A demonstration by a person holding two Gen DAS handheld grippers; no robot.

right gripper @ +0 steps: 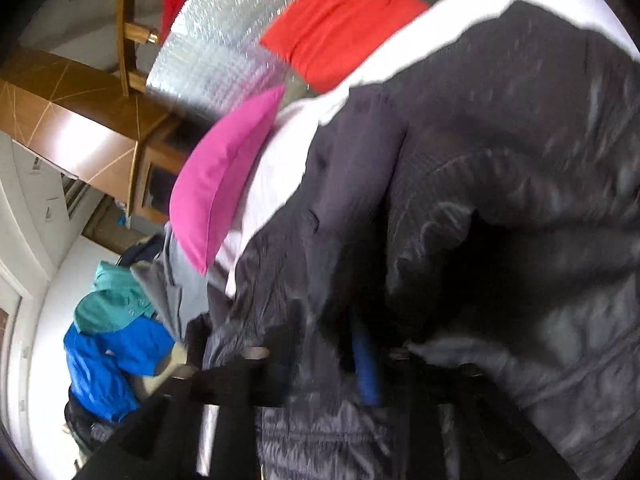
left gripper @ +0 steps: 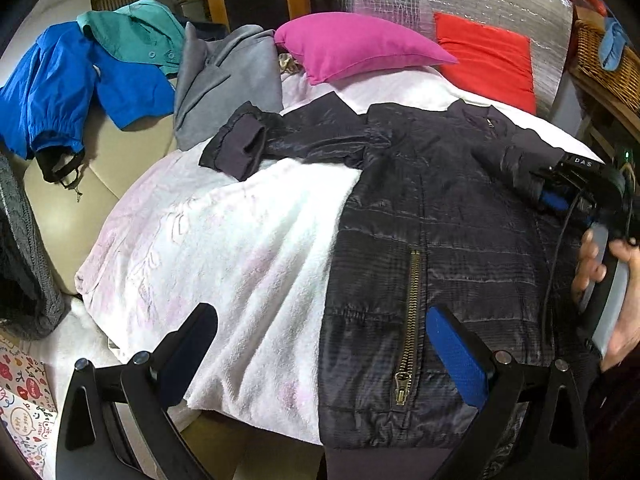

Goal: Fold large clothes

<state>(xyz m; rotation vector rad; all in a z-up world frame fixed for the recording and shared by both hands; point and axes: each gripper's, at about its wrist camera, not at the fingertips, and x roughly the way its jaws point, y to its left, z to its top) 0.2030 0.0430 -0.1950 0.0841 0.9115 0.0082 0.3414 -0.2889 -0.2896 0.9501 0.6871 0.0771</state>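
Left wrist view: right tool (left gripper: 560,184) reads "DAS", gripping jacket (left gripper: 440,216).

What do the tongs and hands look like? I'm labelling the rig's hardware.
Left tongs: black angular frames with silver pivot bolts, blue textured pads. Right tongs: black body lettered "DAS", blue pads, black cable, grey handle in a bare hand.

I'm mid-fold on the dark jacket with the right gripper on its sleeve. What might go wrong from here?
1. The right gripper appears clamped on slick quilted fabric of the dark jacket; the sleeve could slip out mid-swing.
2. The left gripper hangs open above the hem, so nothing pins the body, and it may slide on the fluffy white blanket.
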